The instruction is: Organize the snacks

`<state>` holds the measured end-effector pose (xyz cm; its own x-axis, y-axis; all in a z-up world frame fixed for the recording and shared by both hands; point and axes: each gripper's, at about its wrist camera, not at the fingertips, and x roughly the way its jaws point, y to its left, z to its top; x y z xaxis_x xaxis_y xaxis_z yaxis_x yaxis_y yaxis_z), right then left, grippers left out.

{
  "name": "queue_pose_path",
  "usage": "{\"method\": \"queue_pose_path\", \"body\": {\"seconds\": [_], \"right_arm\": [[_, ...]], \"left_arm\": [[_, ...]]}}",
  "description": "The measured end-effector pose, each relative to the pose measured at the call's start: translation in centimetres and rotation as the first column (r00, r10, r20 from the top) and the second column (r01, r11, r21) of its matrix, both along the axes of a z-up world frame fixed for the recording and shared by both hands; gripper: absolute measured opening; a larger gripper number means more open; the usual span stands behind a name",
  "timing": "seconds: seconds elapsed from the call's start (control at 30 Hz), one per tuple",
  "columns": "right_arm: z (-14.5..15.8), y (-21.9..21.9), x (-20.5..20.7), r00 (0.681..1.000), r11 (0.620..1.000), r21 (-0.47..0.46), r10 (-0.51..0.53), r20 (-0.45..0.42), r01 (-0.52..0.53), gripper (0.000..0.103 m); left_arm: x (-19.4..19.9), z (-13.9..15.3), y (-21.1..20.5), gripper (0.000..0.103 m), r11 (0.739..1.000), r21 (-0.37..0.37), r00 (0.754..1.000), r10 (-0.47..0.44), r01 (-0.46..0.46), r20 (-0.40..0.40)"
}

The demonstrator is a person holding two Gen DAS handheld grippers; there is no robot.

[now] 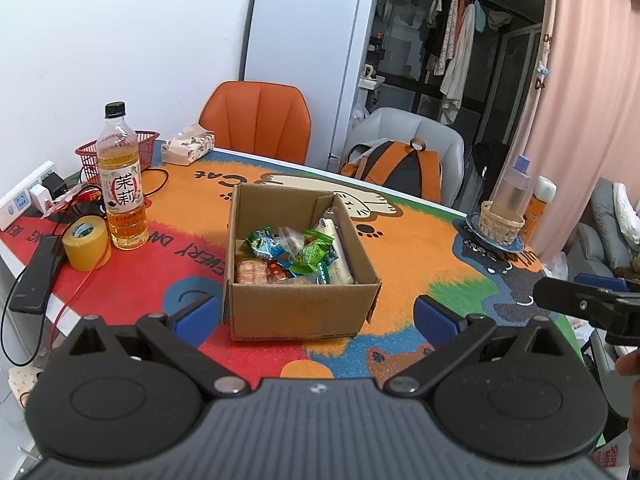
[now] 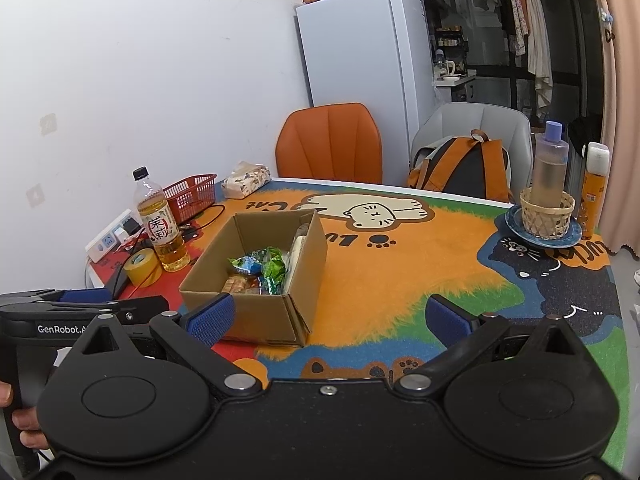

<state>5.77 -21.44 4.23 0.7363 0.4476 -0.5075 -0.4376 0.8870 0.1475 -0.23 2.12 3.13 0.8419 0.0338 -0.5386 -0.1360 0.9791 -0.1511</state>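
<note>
Cardboard is forming the open box, which is sitting on the worktop toward its near-left part, and the snacks — green, blue and white wrapped packets plus a round biscuit pack — are lying loose inside it. Both tools are hovering short of the near edge. The left gripper is facing the box's near wall with its jaws released and empty; the right gripper is standing just to the right of it, jaws likewise spread and holding nothing.

Likely faults from this position:
- A low advance is risking a push on the light box wall, sliding the box toward the tea bottle and the yellow tape roll, both standing near the left edge.
- A spread jaw is liable to catch the box rim or an upright flap and tip the contents.
- Slick wrappers are prone to slipping from a shallow pinch — or two packets may come up together.
- The two tools are working close together; crossing paths is inviting a collision.

Open room is lying to the right of the box, as far as the wicker basket at the far-right corner. Cables and a power strip are crowding the left edge.
</note>
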Motion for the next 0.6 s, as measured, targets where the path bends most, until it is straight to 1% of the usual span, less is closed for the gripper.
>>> {"method": "queue_pose_path", "body": {"seconds": [0.6], "right_arm": [[-0.13, -0.08, -0.02, 1.0, 1.0, 0.001, -0.002, -0.003, 0.002, 0.103]], "left_arm": [[-0.03, -0.03, 0.14, 0.103, 1.0, -0.005, 1.0, 0.006, -0.006, 0.003]]}}
